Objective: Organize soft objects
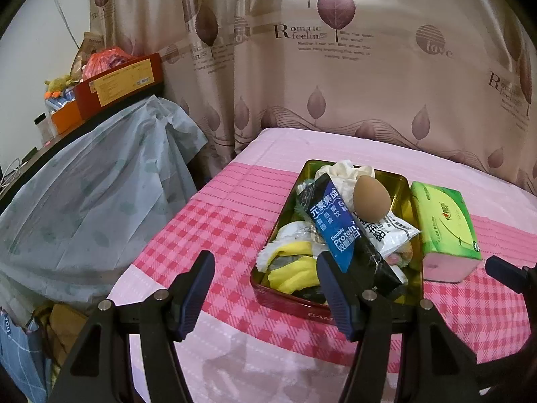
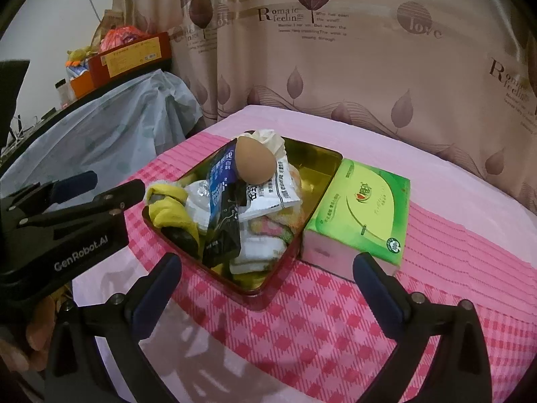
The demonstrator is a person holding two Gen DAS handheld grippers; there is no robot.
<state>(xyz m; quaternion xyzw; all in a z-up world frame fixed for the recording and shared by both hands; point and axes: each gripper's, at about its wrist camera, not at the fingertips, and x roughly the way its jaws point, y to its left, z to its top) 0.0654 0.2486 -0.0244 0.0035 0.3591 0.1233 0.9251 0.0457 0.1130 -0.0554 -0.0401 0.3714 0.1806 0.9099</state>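
Observation:
A red and gold tin sits on the pink checked bed cover, piled with soft things: a yellow cloth, a blue and black packet, a white packet, crumpled white tissue and a brown egg-shaped toy on top. A green tissue pack lies against the tin's right side. My left gripper stands open at the tin's near left corner. My right gripper is open, empty, just short of the tin and pack.
The bed cover has bare room in front of and to the left of the tin. A cloth-draped table with boxes stands left of the bed. A leaf-print curtain hangs behind. A person's fingers hold the left gripper's handle.

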